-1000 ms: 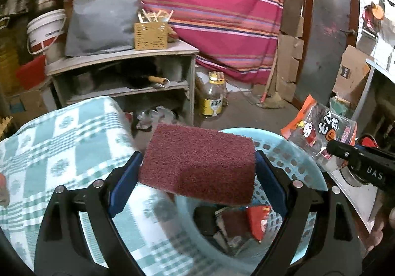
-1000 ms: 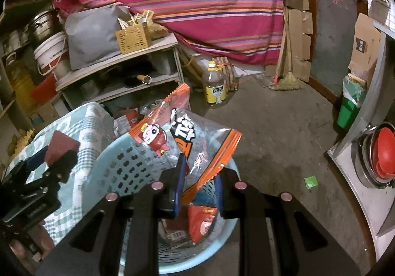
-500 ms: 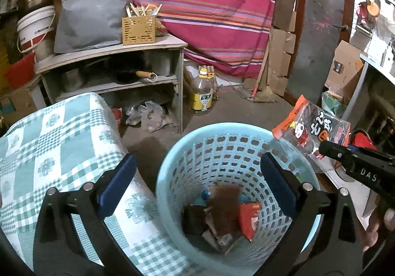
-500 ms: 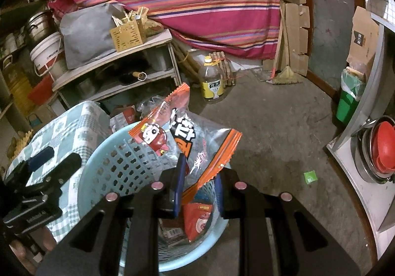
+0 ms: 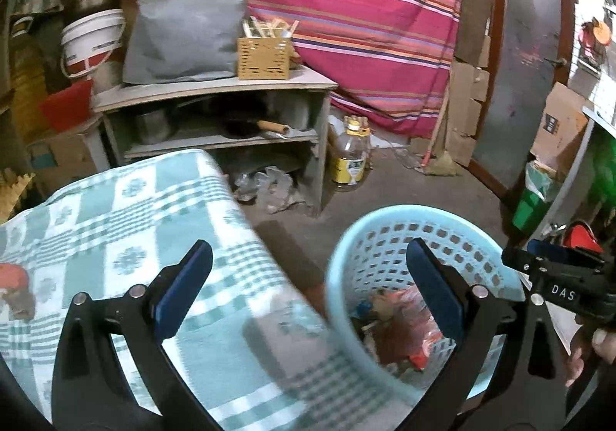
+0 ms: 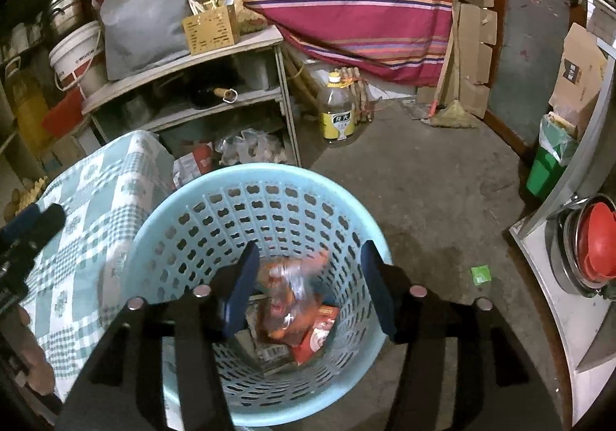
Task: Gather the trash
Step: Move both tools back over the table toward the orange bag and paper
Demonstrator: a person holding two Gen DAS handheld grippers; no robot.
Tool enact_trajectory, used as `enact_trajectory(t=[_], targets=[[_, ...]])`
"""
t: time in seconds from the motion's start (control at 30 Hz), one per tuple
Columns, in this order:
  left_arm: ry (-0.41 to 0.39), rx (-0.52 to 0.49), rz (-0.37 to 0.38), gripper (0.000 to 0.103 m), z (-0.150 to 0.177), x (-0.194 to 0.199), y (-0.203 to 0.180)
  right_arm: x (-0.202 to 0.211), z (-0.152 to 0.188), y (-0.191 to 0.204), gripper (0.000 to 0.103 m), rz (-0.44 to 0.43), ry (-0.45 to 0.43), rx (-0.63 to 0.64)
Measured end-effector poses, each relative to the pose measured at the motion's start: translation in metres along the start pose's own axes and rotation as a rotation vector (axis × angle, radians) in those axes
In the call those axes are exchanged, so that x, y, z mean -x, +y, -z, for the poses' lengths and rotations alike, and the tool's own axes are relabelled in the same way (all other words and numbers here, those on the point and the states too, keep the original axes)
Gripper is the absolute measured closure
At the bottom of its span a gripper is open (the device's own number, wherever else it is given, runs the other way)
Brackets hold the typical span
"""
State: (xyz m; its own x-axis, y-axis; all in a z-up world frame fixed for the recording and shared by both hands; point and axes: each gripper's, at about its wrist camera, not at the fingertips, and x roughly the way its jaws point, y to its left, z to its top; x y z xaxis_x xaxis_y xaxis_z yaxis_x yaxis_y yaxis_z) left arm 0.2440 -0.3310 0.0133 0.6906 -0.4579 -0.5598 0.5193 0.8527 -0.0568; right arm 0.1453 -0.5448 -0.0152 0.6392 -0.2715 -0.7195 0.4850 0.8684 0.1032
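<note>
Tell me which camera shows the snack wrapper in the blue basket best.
The right wrist view: the snack wrapper shows between the opening right tongs, down in the blue basket. The left wrist view shows only blurred, partly hidden trash there.

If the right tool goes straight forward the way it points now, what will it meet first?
Most likely the orange snack wrapper in the light blue perforated plastic basket. The right tool is opening above it, nothing between its pads; depth is unclear.

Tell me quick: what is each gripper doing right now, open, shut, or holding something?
Left gripper: open, holding nothing.
Right gripper: jaws opening, gripping nothing; the snack wrapper is blurred inside the blue basket.
</note>
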Motion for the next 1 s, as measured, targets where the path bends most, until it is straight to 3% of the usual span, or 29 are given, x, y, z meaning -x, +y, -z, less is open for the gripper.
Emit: enact_trajectory(t=[0.1, 0.27, 0.33, 0.63, 0.7, 0.8, 1.0], targets=[[-0.015, 0.016, -0.030, 0.006, -0.001, 0.012, 0.021, 0.003, 0.000, 0.008, 0.031, 0.005, -0.018, 0.004], [-0.032, 0.046, -0.093, 0.006, 0.000, 0.035, 0.064, 0.015, -0.005, 0.034, 0.026, -0.007, -0.067, 0.016], [-0.040, 0.058, -0.129, 0.006, 0.000, 0.045, 0.086, 0.019, -0.006, 0.044, 0.015, -0.032, -0.087, 0.016], [-0.036, 0.131, -0.317, 0.006, 0.018, 0.076, 0.199, 0.024, -0.005, 0.140, 0.012, -0.135, -0.153, 0.098], [-0.023, 0.191, -0.352, 0.006, 0.028, 0.078, 0.231, 0.022, -0.002, 0.159, 0.007, -0.155, -0.157, 0.115], [-0.006, 0.268, -0.381, 0.006, 0.041, 0.078, 0.268, 0.018, 0.003, 0.191, 0.007, -0.182, -0.159, 0.158], [0.031, 0.289, -0.468, 0.006, 0.061, 0.072, 0.312, 0.007, 0.014, 0.246, 0.007, -0.205, -0.156, 0.228]])
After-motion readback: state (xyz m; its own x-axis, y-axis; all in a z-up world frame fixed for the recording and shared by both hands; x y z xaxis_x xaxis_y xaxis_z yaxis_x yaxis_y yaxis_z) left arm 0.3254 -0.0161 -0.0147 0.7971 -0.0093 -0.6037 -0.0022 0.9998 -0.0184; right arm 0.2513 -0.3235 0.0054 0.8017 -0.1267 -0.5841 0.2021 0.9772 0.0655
